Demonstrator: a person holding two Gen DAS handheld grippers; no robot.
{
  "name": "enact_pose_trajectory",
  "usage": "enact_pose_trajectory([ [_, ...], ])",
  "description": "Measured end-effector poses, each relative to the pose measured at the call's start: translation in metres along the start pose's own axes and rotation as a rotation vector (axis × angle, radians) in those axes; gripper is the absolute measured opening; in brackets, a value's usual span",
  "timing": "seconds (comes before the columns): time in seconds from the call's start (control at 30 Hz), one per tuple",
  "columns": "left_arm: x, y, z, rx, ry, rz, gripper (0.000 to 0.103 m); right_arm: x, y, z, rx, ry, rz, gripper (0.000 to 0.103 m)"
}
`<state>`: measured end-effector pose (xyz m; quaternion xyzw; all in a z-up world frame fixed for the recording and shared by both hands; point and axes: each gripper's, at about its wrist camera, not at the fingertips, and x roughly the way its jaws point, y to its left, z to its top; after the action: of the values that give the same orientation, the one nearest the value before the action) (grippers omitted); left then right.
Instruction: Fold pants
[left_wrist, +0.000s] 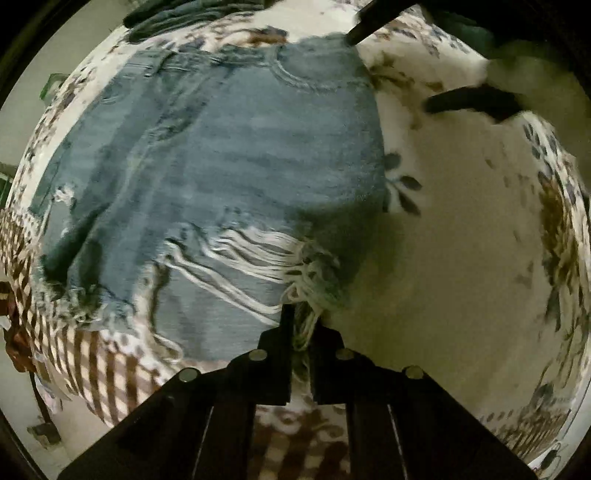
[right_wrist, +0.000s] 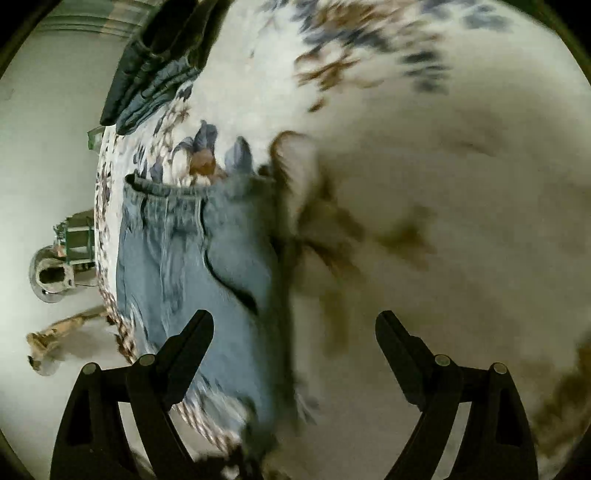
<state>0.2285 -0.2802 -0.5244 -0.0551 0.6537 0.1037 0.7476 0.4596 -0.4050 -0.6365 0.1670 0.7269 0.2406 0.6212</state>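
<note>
Light blue ripped jeans (left_wrist: 221, 177) lie folded on a floral bedsheet (left_wrist: 461, 240), waistband at the far end. My left gripper (left_wrist: 301, 332) is shut on the frayed white threads (left_wrist: 303, 288) at the near right corner of the jeans. My right gripper (right_wrist: 295, 325) is open and empty, hovering above the jeans' (right_wrist: 177, 266) right edge near the waistband; its dark fingers (left_wrist: 472, 101) show at the top right of the left wrist view.
A pile of dark folded clothes (right_wrist: 155, 70) lies at the far edge of the bed. The bed's edge has a brown checked border (left_wrist: 92, 354). Furniture and clutter (right_wrist: 62, 258) stand on the floor to the left.
</note>
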Motion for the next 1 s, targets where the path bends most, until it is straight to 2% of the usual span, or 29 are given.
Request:
enact_pose_trajectory([
  [0.07, -0.014, 0.013, 0.0, -0.008, -0.009, 0.0, 0.004, 0.021, 0.009, 0.018, 0.019, 0.016, 0.021, 0.077],
  [0.13, -0.028, 0.026, 0.001, -0.026, -0.018, -0.013, 0.004, 0.03, 0.021, 0.029, 0.013, 0.008, -0.013, 0.007],
  [0.3, -0.087, 0.072, 0.003, -0.092, -0.091, -0.043, 0.004, 0.001, 0.068, 0.022, -0.062, -0.072, -0.046, 0.005],
  [0.37, -0.115, 0.101, 0.007, -0.134, -0.127, -0.052, 0.004, -0.016, 0.091, 0.015, -0.082, -0.101, -0.049, 0.005],
  [0.47, -0.138, 0.138, 0.007, -0.195, -0.18, -0.06, 0.004, -0.034, 0.135, 0.009, -0.109, -0.138, -0.059, 0.005],
  [0.5, -0.138, 0.147, 0.013, -0.21, -0.196, -0.057, 0.004, -0.037, 0.175, 0.009, -0.126, -0.156, -0.059, 0.005],
  [0.57, -0.131, 0.158, 0.027, -0.266, -0.227, -0.056, 0.004, -0.037, 0.19, 0.009, -0.133, -0.158, -0.058, 0.005],
  [0.6, -0.137, 0.185, 0.033, -0.302, -0.24, -0.053, 0.004, -0.036, 0.211, 0.011, -0.149, -0.158, -0.057, 0.005],
  [0.63, -0.124, 0.177, 0.031, -0.321, -0.248, -0.047, 0.004, -0.031, 0.232, 0.014, -0.171, -0.157, -0.065, 0.005],
  [0.77, -0.099, 0.241, 0.046, -0.43, -0.245, -0.033, 0.004, 0.005, 0.3, 0.026, -0.23, -0.137, -0.101, 0.005],
  [0.87, -0.073, 0.275, 0.054, -0.487, -0.228, -0.015, 0.004, 0.047, 0.346, 0.044, -0.26, -0.111, -0.158, 0.005],
  [0.93, -0.05, 0.297, 0.062, -0.509, -0.214, 0.006, 0.004, 0.097, 0.372, 0.058, -0.274, -0.083, -0.223, 0.005],
  [0.97, -0.035, 0.31, 0.066, -0.529, -0.207, 0.012, 0.004, 0.097, 0.372, 0.058, -0.274, -0.083, -0.223, 0.005],
  [1.0, -0.023, 0.319, 0.07, -0.539, -0.197, 0.018, 0.004, 0.128, 0.38, 0.069, -0.285, -0.063, -0.265, 0.005],
])
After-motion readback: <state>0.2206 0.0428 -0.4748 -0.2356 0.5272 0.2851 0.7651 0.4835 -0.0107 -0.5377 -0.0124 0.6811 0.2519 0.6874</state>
